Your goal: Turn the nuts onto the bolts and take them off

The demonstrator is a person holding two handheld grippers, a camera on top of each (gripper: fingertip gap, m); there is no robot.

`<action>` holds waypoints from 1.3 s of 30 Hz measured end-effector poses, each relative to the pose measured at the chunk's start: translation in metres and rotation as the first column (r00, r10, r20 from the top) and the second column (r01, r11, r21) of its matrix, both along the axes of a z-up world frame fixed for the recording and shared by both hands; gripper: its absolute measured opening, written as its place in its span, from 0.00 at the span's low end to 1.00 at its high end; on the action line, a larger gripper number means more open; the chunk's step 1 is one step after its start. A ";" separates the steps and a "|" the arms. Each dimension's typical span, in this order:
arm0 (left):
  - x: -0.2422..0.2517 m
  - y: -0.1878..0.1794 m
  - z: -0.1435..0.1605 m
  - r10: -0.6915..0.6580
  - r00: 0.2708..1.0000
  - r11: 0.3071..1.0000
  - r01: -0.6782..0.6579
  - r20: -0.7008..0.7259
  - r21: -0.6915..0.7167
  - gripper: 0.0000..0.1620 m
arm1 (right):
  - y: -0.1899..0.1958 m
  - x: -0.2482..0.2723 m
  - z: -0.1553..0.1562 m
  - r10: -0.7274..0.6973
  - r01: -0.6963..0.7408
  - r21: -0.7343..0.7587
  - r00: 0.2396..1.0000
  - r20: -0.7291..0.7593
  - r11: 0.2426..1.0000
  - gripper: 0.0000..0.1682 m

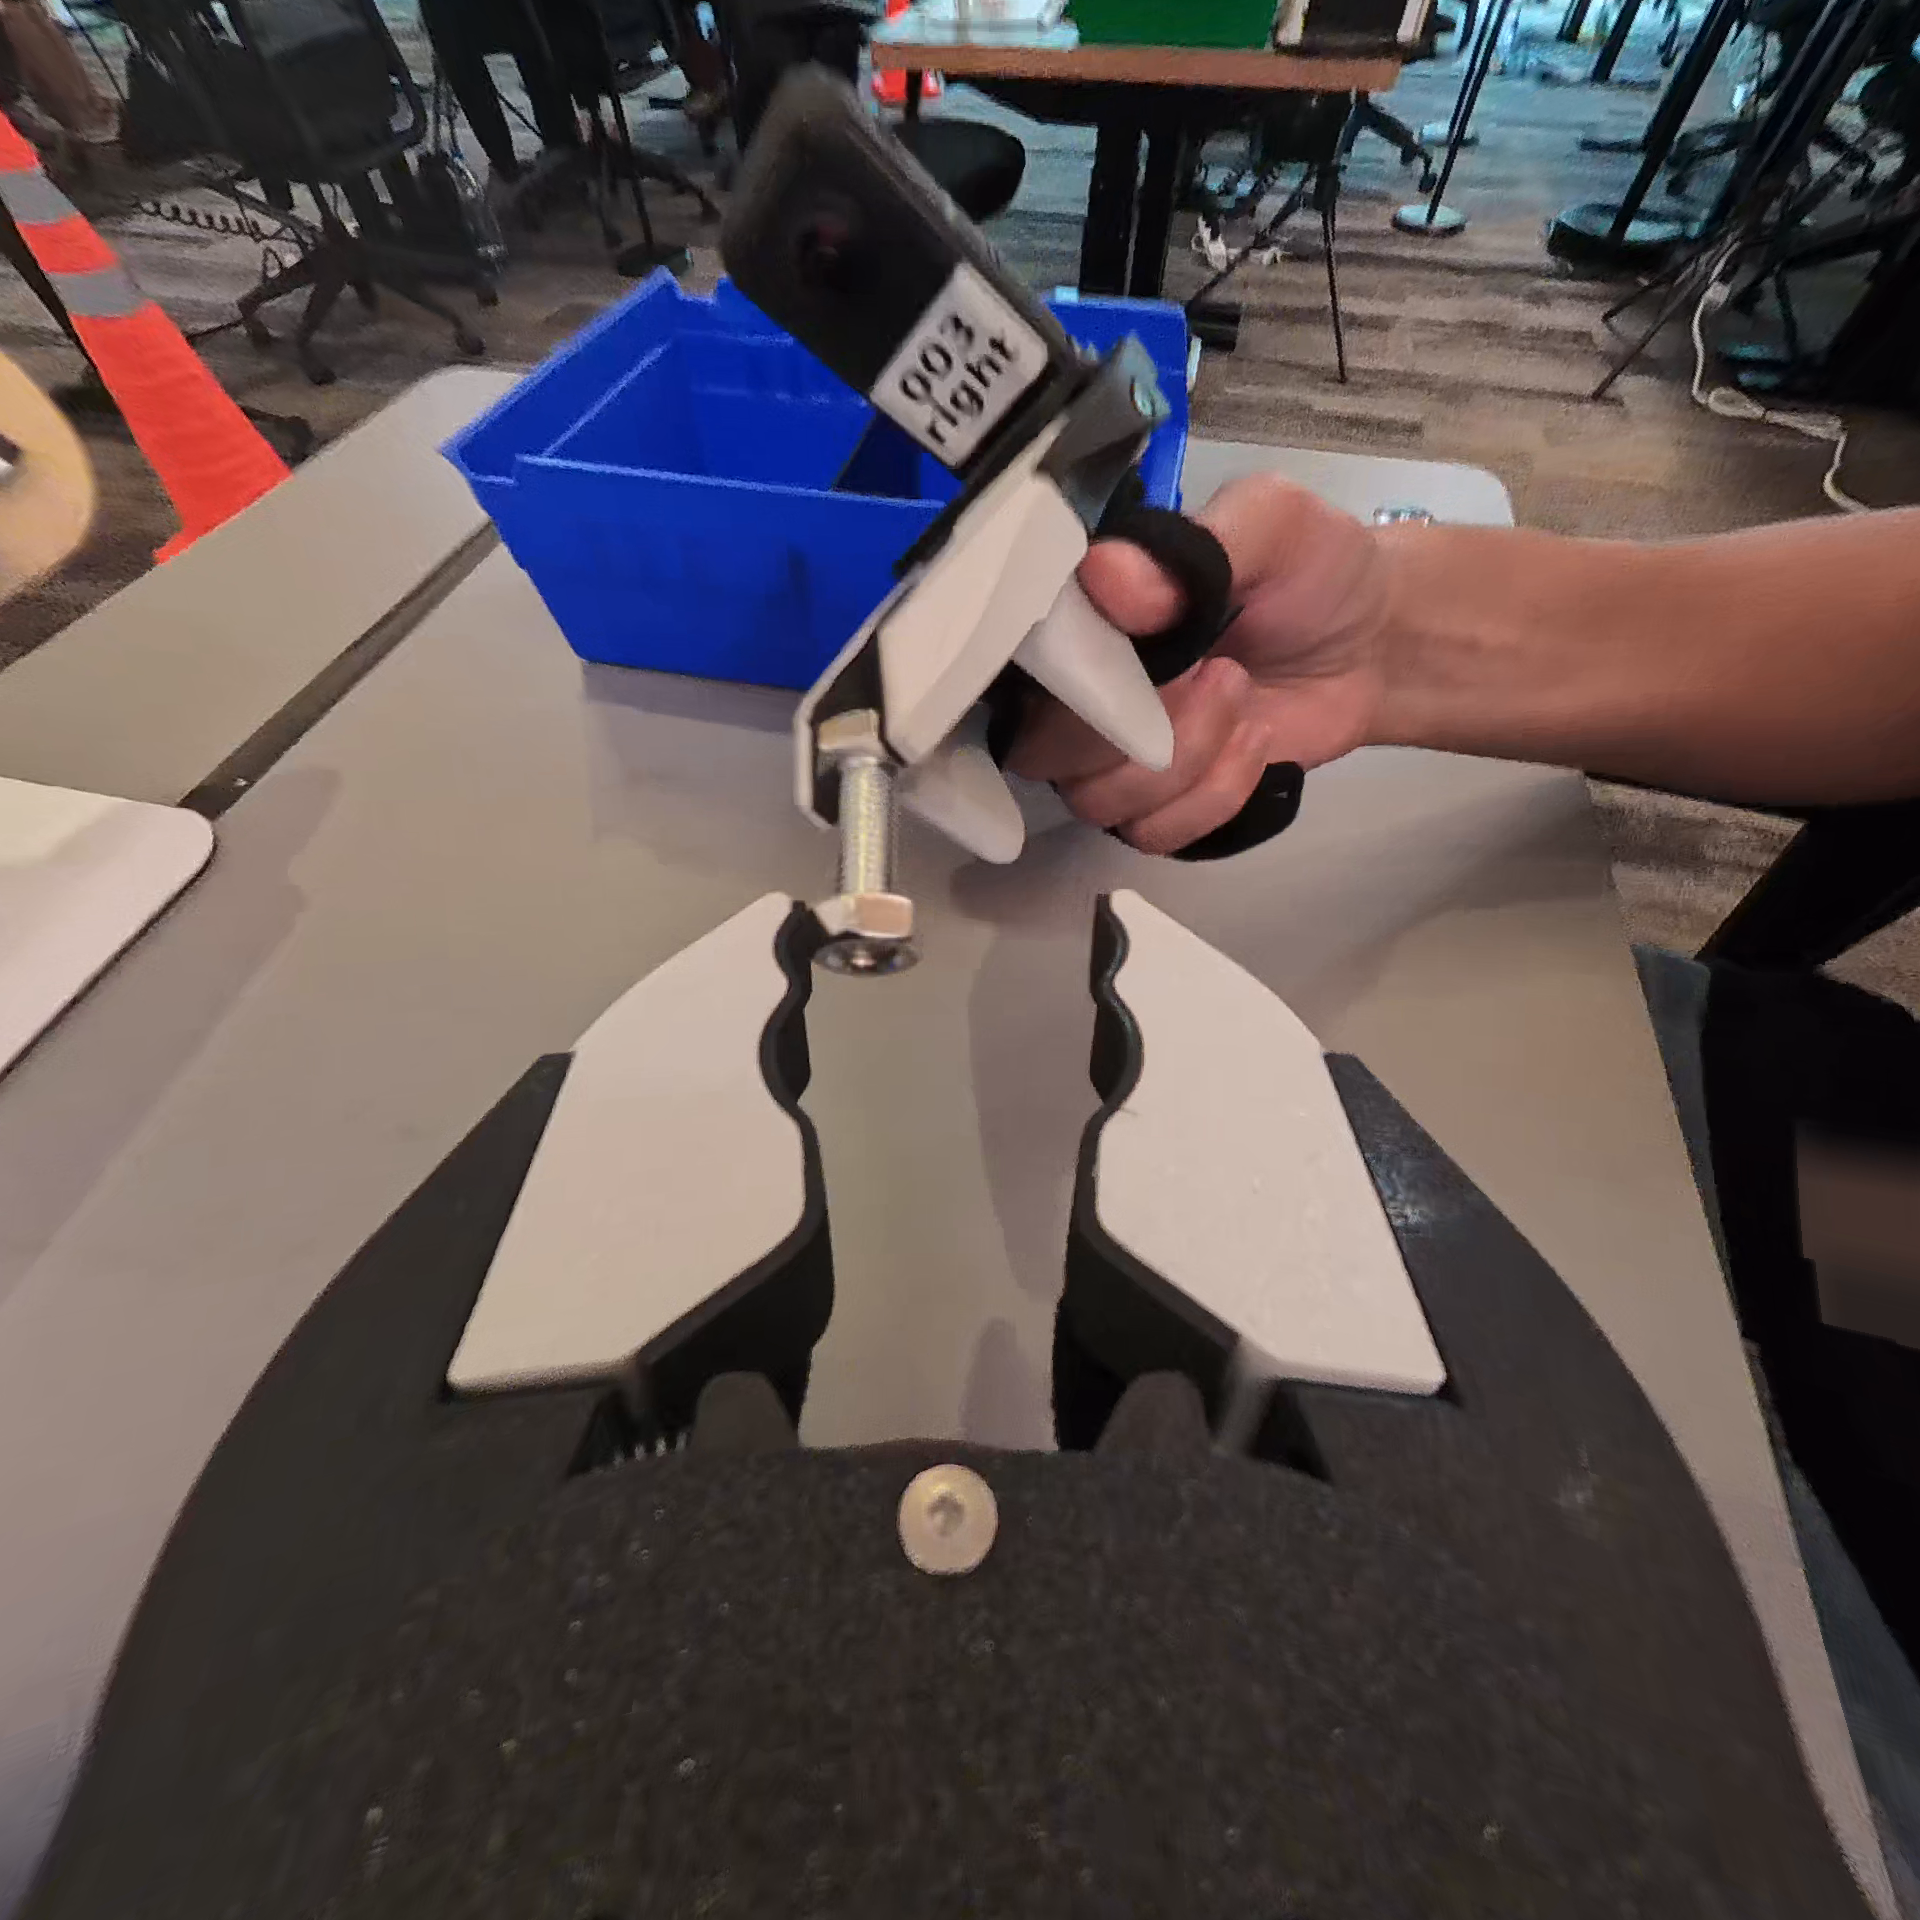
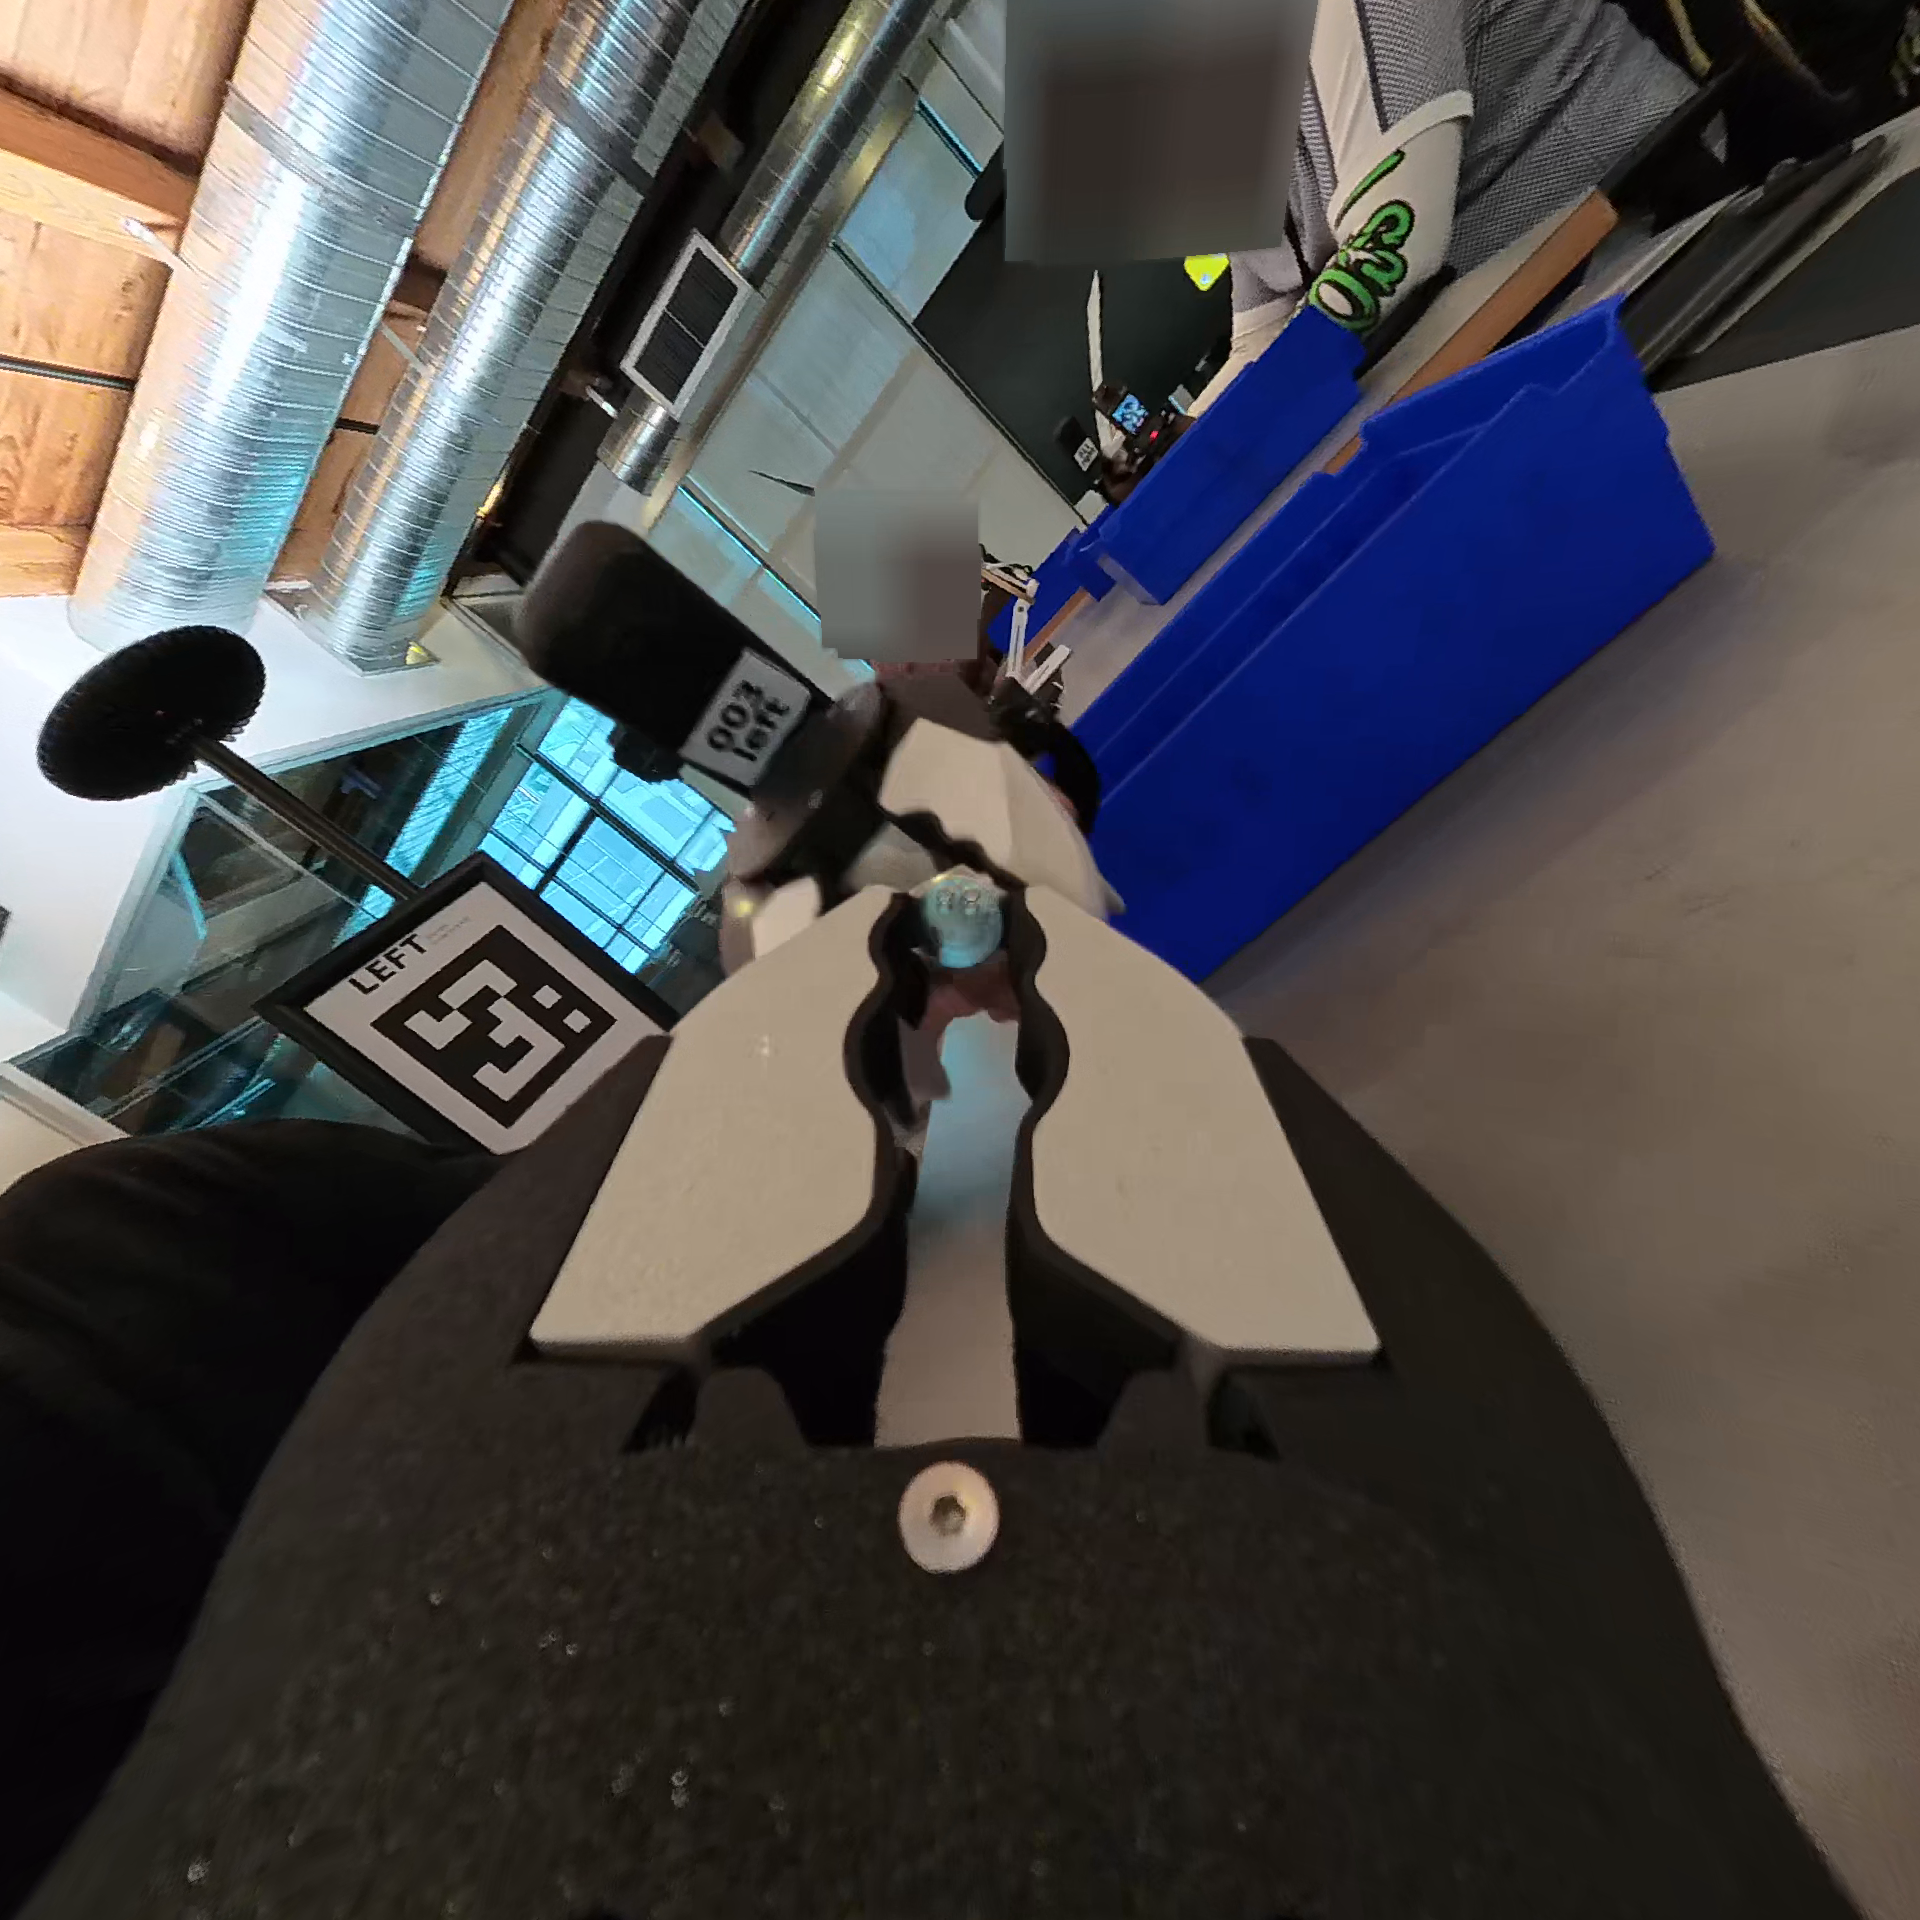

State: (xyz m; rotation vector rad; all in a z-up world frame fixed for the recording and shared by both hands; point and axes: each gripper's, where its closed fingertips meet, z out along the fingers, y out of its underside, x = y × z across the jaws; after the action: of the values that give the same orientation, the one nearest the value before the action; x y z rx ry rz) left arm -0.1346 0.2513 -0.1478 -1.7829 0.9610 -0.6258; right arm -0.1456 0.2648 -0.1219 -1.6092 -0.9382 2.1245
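Bolt first: a silver threaded steel bolt (image 1: 868, 821) is hanging upright over the grey table (image 1: 520, 935), and we are gripping its hex head in our right gripper (image 1: 847, 764), whose pale grey fingers with black inner pads are pressed closed on that head. A silver hex nut (image 1: 868, 916) is sitting at the bolt's lower end, and just beneath it a shiny round washer-like piece (image 1: 862, 956) is showing, though we cannot tell whether that piece is touching the table. We are keeping our left gripper (image 1: 945, 935) spread wide and holding nothing; the tip of its left finger (image 1: 665, 1143) is lying just beside the nut, possibly touching it, while the other finger is standing well apart. A bare hand (image 1: 1247, 665) is wrapping the right gripper's black handle. Behind the bolt, a blue plastic bin (image 1: 675, 520) is resting on the table, and an orange traffic cone (image 1: 125, 343) is standing on the floor to the far left. From the right wrist view we are looking straight down on the bolt's round-looking head (image 2: 961, 920), pinched between the tips of the right gripper (image 2: 961, 935), with the left gripper (image 2: 935, 831) blurred just beyond it and a black-and-white marker board (image 2: 468, 1008) off to the left.
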 end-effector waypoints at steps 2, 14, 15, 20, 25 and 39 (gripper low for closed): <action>0.008 -0.001 -0.022 -0.026 0.998 0.999 0.023 -0.064 -0.039 0.29 | 0.000 0.002 0.008 0.007 -0.007 -0.011 1.000 -0.030 1.000 0.10; -0.015 0.014 0.006 0.093 0.995 0.993 -0.096 0.047 0.070 0.27 | 0.002 0.002 0.005 -0.005 0.005 -0.012 1.000 -0.018 1.000 0.11; -0.016 0.013 0.008 0.091 0.995 0.992 -0.095 0.048 0.083 0.26 | 0.001 0.002 0.005 -0.001 0.001 -0.013 1.000 -0.018 1.000 0.10; -0.017 0.011 0.009 0.077 0.995 0.992 -0.083 0.063 0.094 0.19 | 0.001 0.002 0.005 0.001 -0.002 -0.018 1.000 -0.021 1.000 0.10; -0.014 0.006 0.015 0.037 0.992 0.996 -0.047 0.117 0.076 0.11 | -0.001 0.000 0.002 0.011 -0.012 -0.033 1.000 -0.018 0.999 0.10; -0.011 -0.018 0.032 0.021 0.808 0.795 0.344 0.589 -0.500 0.10 | -0.028 0.005 -0.001 -0.026 0.041 0.589 0.999 -0.034 0.807 0.10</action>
State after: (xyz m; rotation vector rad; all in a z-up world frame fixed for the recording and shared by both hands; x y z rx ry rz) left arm -0.1458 0.2335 -0.1158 -1.8467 0.5221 -1.6246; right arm -0.1410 0.2364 -0.1228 -1.2547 -1.3793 1.5820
